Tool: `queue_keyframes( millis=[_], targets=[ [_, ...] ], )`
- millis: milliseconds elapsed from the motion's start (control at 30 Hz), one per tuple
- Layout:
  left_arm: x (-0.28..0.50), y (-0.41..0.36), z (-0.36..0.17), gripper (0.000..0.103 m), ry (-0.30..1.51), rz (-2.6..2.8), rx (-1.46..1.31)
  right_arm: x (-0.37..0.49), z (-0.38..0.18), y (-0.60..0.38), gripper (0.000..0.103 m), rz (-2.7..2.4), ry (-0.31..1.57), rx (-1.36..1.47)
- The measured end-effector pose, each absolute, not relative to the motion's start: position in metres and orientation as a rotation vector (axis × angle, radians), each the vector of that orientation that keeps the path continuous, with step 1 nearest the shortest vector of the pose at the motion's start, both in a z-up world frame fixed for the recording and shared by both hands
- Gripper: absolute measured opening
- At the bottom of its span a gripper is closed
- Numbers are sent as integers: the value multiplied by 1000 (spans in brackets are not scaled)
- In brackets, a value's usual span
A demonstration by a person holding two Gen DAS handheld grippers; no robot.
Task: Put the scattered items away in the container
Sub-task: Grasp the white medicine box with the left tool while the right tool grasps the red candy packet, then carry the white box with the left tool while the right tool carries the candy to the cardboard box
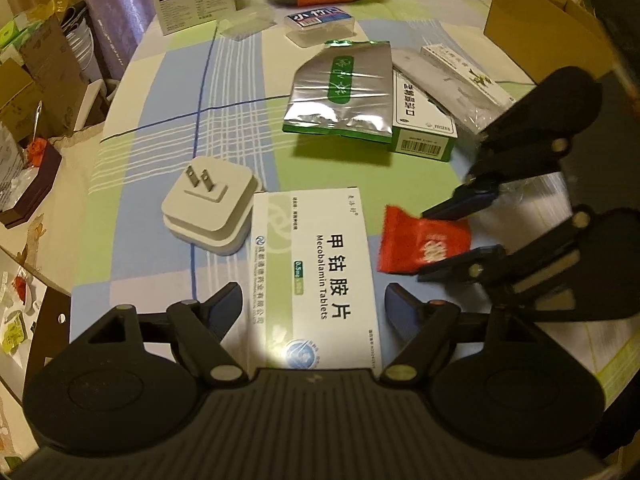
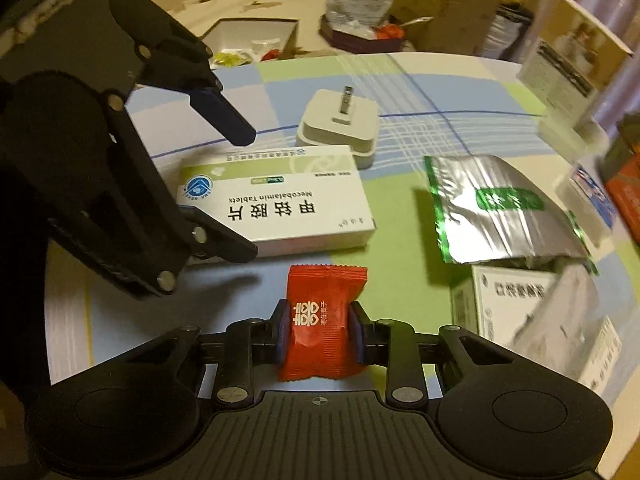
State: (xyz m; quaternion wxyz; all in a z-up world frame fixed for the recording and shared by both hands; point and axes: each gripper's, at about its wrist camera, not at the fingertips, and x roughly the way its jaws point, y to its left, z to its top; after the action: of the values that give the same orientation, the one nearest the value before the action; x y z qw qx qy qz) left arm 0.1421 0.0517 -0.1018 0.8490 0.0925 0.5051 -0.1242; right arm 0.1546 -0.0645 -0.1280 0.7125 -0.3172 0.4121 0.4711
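The right gripper (image 2: 319, 338) pinches a red crinkly foil candy packet (image 2: 322, 320) just above the checked tablecloth (image 2: 400, 256). The left gripper (image 1: 314, 308) gapes wide and empty over the white Mecobalamin tablet box (image 1: 316, 276). That slippery wrapper could slide free, gripped only at its sides.

Black grippers (image 2: 319, 334) — blue fingertips (image 2: 224, 114), silver screws

A red candy packet (image 2: 322, 322) sits pinched between the right gripper's (image 2: 320, 330) fingers, just above a checked tablecloth (image 1: 168, 128). Beside it lies a white Mecobalamin tablet box (image 1: 316, 276), flat, touching a white plug adapter (image 1: 208, 208), prongs up. Beyond, a silver-green foil pouch (image 1: 340, 92) leans on a green-edged medicine box (image 1: 424, 120).
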Motion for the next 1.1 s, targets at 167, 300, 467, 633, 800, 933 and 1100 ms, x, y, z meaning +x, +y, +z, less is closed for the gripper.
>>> queue_keyframes(
  millis=[167, 300, 467, 633, 800, 933, 1100],
  targets=[
    [149, 50, -108, 74, 1094, -241, 175, 145, -116, -83, 32, 968, 925, -612],
    [151, 53, -112, 67, 1116, -212, 142, 135, -105, -98, 32, 911, 929, -563],
    [143, 54, -97, 66, 1073, -206, 91, 123, -93, -119, 32, 843, 930, -494],
    [137, 45, -76, 66, 1039, -231, 75, 115, -76, -142, 32, 759, 925, -423],
    [130, 15, -45, 66, 989, -301, 111, 105, -49, -173, 32, 659, 885, -372],
    [130, -23, -21, 66, 947, -398, 147, 102, -14, -214, 32, 532, 838, -297],
    [133, -95, 5, 66, 882, -545, 204, 102, 22, -284, 32, 330, 775, -216]
  ],
)
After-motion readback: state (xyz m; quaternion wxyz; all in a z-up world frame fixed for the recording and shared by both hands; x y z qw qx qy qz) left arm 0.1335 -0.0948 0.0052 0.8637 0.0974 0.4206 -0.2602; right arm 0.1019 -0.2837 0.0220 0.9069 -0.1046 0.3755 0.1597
